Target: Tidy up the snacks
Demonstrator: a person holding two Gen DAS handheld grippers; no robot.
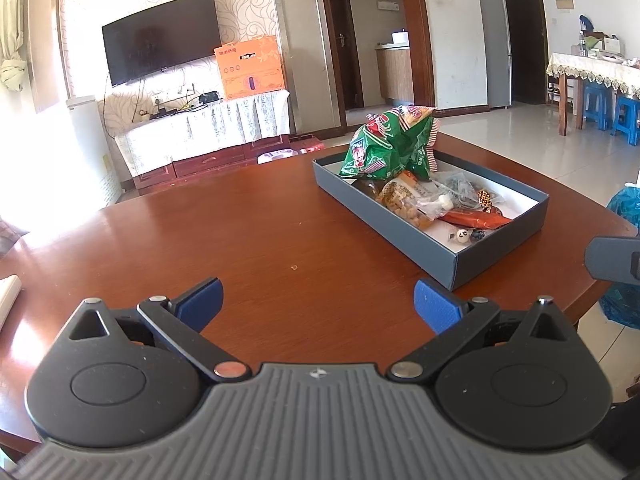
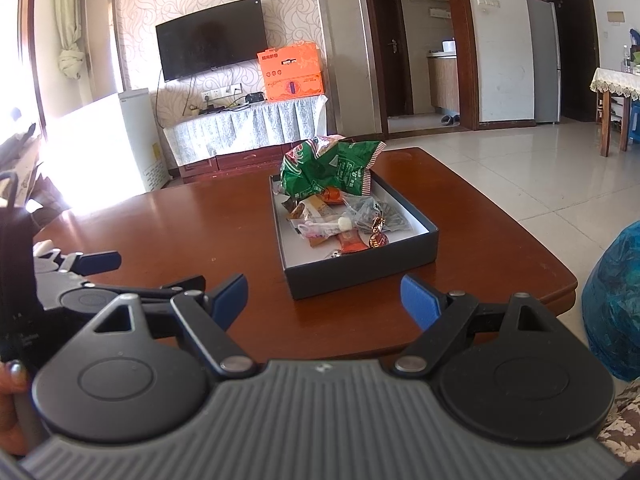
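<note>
Your left gripper (image 1: 318,304) hangs over the near edge of the table (image 1: 240,232) with its blue pads wide apart and nothing between them. Your right gripper (image 2: 322,298) sits the same way, jaws spread and empty, just short of the near wall of the box (image 2: 360,270).

By the look of it, you are close to finished: every snack in sight already lies inside the box, which stands toward the right side of the table. The small wrapped sweets (image 2: 344,232) are scattered loosely on its floor, and the green bag (image 2: 328,168) is propped crumpled at its far end, poking above the rim. What may remain is tidying that pile; only a tiny crumb (image 1: 295,267) shows on the bare table.

The left view gives you the box's long side and a small panda-faced sweet (image 1: 463,235) at its near corner, which the right view does not clearly show. The right view looks straight down the length of the box and also catches your left gripper at its left edge.
</note>
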